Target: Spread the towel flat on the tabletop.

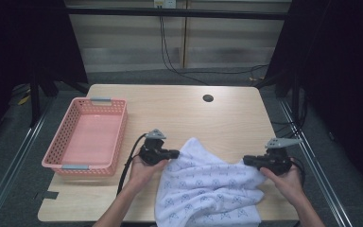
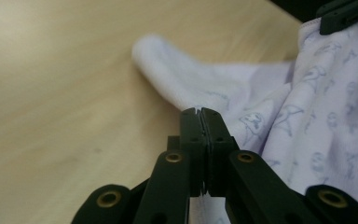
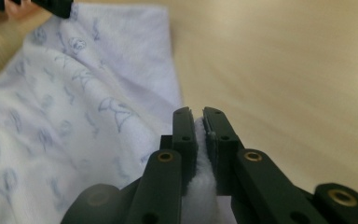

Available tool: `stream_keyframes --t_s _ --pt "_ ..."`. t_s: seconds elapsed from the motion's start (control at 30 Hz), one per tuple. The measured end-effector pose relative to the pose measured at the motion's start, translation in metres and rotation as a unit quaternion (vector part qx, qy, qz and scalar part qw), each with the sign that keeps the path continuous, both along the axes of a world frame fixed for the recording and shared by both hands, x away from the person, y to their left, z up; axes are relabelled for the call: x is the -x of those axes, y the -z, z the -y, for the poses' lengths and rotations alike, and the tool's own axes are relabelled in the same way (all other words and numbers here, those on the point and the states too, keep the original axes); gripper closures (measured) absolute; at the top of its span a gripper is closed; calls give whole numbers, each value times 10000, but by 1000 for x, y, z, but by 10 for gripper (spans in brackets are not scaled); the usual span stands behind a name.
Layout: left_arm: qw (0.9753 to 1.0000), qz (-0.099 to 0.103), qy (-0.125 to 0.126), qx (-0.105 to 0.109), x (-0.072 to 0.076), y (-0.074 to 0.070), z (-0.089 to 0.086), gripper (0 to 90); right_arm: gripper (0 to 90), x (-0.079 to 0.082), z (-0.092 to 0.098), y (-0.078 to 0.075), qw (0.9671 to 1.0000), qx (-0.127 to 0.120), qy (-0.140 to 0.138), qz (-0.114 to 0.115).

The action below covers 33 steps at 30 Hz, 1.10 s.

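Note:
A white cloth with a pale blue print [image 1: 208, 187] lies crumpled on the near half of the wooden table [image 1: 179, 113] and hangs over its front edge. My left gripper [image 1: 176, 153] is shut on the cloth's left edge; in the left gripper view the jaws [image 2: 200, 112] pinch a thin bit of the cloth [image 2: 279, 107]. My right gripper [image 1: 246, 161] is shut on the cloth's right edge, and in the right gripper view a thick fold of the cloth [image 3: 74, 116] sits between the jaws [image 3: 199, 114]. Both held edges are raised slightly off the table.
A pink plastic basket [image 1: 118, 127] with grey handles stands empty at the table's left. A round cable hole [image 1: 208, 98] sits near the far edge. Bare tabletop stretches beyond the cloth. Dark curtains and metal rails flank the table.

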<state>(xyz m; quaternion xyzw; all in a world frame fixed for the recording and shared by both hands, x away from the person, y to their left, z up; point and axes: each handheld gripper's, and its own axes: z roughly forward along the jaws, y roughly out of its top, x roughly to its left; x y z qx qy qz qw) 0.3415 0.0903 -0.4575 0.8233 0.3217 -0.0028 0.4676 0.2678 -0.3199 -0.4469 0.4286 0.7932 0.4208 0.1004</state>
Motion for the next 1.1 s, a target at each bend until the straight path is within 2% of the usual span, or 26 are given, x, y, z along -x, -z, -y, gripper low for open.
stream_keyframes --t_s 0.03,0.07,0.13,0.17,0.2,0.23,0.27,0.3,0.33,0.37,0.4,0.43,0.47,0.57,0.6,0.63,0.67,0.7,0.77,0.8,0.83,0.9,0.97,1.0,1.07,1.1 --pt "10000 0 0 0 0 0 0 888 839 0 0 0 10000 0 0 0" --pt "9993 253 -215 158 -1 -18 -15 888 838 -7 0 -17 9995 -129 42 269" --pt "9977 467 -419 273 -1 -36 -30 888 837 -13 -2 -33 9987 -249 53 447" --pt "9977 467 -419 273 -1 -36 -30 888 837 -13 -2 -33 9987 -249 53 447" --pt "9967 543 -469 385 1 -44 -36 888 837 -15 -4 -46 9972 -352 83 659" --pt "9959 612 -457 484 5 -50 -43 888 837 -15 -4 -46 9972 -352 83 659" --pt "9954 718 -453 444 10 -54 -48 888 835 -13 -5 -52 9955 -520 114 784" --pt "9965 723 -327 271 22 -52 -52 887 835 -11 -6 -51 9952 -566 94 790" --pt "9965 723 -327 271 22 -52 -52 886 834 -9 -6 -48 9959 -552 46 718" --pt "9977 655 -166 113 32 -41 -52 885 833 -6 -7 -42 9969 -475 35 633" --pt "9977 655 -166 113 32 -41 -52 884 833 -6 -7 -42 9969 -475 35 633" --pt "9983 566 -107 20 39 -30 -50 882 834 0 -9 -25 9988 -287 -6 395" --pt "9990 454 -43 -34 43 -21 -48 882 834 0 -9 -25 9988 -287 -6 395" --pt "9994 223 214 -163 54 0 -39 880 834 11 -7 2 10000 -64 17 6" --pt "9989 89 400 -224 59 6 -34 878 834 22 -4 14 9998 91 -9 -197" --pt "9979 5 568 -315 63 9 -30 877 833 26 -2 18 9995 158 6 -259" --pt "9979 5 568 -315 63 9 -30 875 833 34 0 22 9992 185 8 -360" --pt "9971 -64 672 -365 67 12 -28 875 833 34 0 22 9992 185 8 -360" --pt "9958 -162 779 -456 76 16 -26 843 825 46 1 27 9984 283 4 -499" --pt "9962 -181 718 -462 80 19 -28 765 812 54 2 30 9981 329 -32 -521" --pt "9962 -181 718 -462 80 19 -28 733 812 54 2 30 9981 329 -32 -521" --pt "9967 -131 675 -434 80 17 -34 715 758 55 2 28 9982 350 12 -488" --pt "9982 -136 526 -268 75 14 -40 699 706 51 1 23 9987 333 30 -377" --pt "9987 -136 460 -174 71 13 -43 700 693 48 2 20 9991 293 78 -310" --pt "9995 -92 276 -130 62 13 -44 713 683 39 2 13 9998 197 53 -73" --pt "9995 -83 262 -133 57 14 -44 727 684 33 2 10 9998 174 98 -14"
